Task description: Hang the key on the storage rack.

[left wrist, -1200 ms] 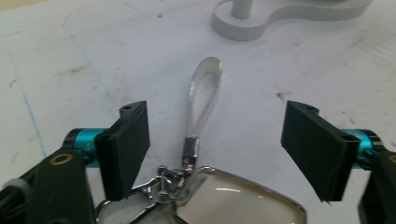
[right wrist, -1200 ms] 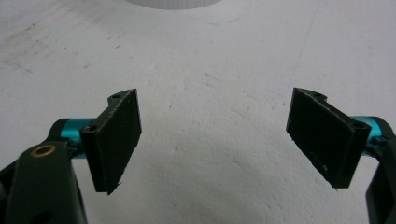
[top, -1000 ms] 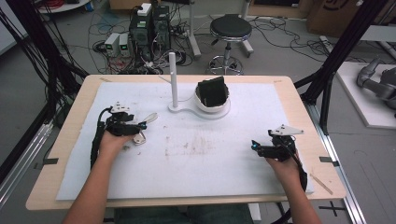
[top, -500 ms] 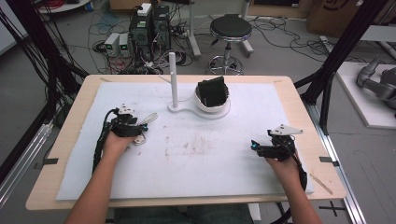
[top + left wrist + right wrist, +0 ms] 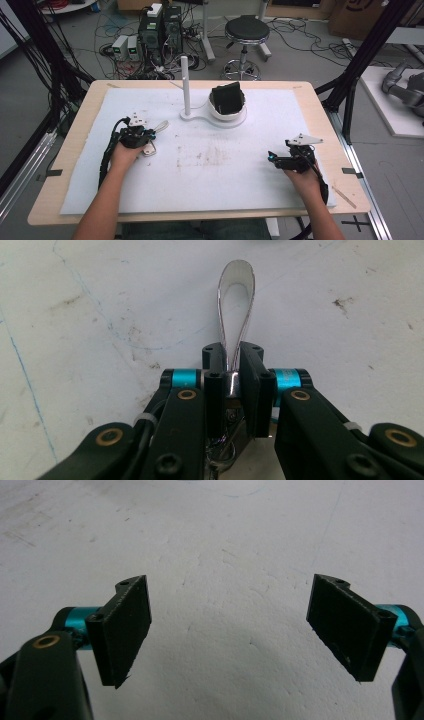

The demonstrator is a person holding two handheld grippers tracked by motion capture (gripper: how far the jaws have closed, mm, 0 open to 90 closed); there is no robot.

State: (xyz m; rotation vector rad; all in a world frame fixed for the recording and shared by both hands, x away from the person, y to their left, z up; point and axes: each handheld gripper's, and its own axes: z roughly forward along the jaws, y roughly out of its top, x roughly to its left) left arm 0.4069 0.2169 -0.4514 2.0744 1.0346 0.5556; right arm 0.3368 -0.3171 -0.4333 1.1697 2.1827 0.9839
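My left gripper (image 5: pixel 231 385) has just been closing, and its jaws now pinch the handle of a metal spoon (image 5: pixel 235 305), which runs forward out of the jaws with its bowl lying on the white mat (image 5: pixel 100 300) ahead. In the left gripper view the bowl is seen edge-on, a shiny loop (the polished rim catches the light), and the pads press on the handle from both sides. Seen from the high view, the left gripper (image 5: pixel 145 136) sits over the left part of the mat, my left hand (image 5: pixel 125 154) behind it, and the spoon (image 5: pixel 160 126) points from the jaws toward the middle back of the table.

My right gripper (image 5: pixel 235 625) is spread wide, its two black pads well apart with nothing but bare mat between them. In the high view the right gripper (image 5: pixel 278 160) rests low over the right part of the mat, pointing left, with my right hand (image 5: pixel 300 177) gripping its body.

Farther off, near the back middle of the mat, stands a white post (image 5: pixel 185 85) on a flat white base, and just beside it a white bowl-shaped holder (image 5: pixel 227 111) with a dark block (image 5: pixel 227 98) set in it. Both are well apart from either gripper.

Beyond the wooden table (image 5: pixel 320 100) is a round black stool (image 5: pixel 246 30) on the floor.
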